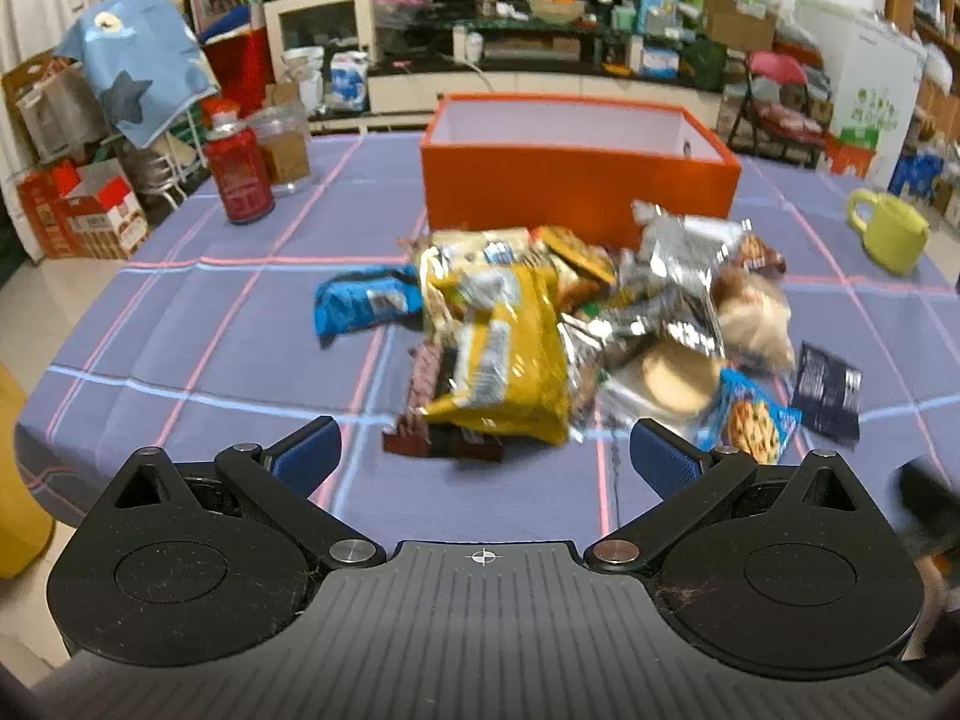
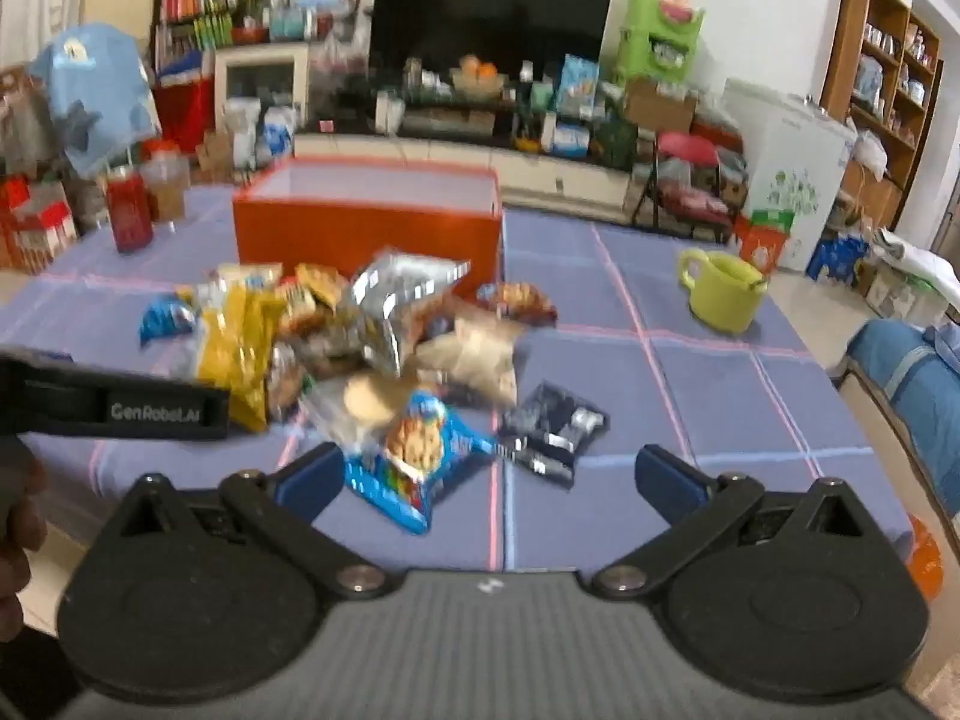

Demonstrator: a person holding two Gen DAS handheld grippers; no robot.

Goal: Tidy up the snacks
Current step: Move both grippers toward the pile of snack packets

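I am holding both grippers, left (image 1: 485,453) and right (image 2: 489,477), wide open and empty; I am aiming at one edge snack, the cookie pack (image 2: 420,459), for the box (image 2: 366,228).

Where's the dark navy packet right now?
The dark navy packet lies flat on the tablecloth at the pile's right edge, beside the blue cookie packet.

Orange box (image 1: 579,183), yellow bag (image 1: 504,354) – purple plaid cloth (image 1: 180,324).

Cluttered room, dark television (image 2: 492,6), bookshelves (image 2: 882,66)
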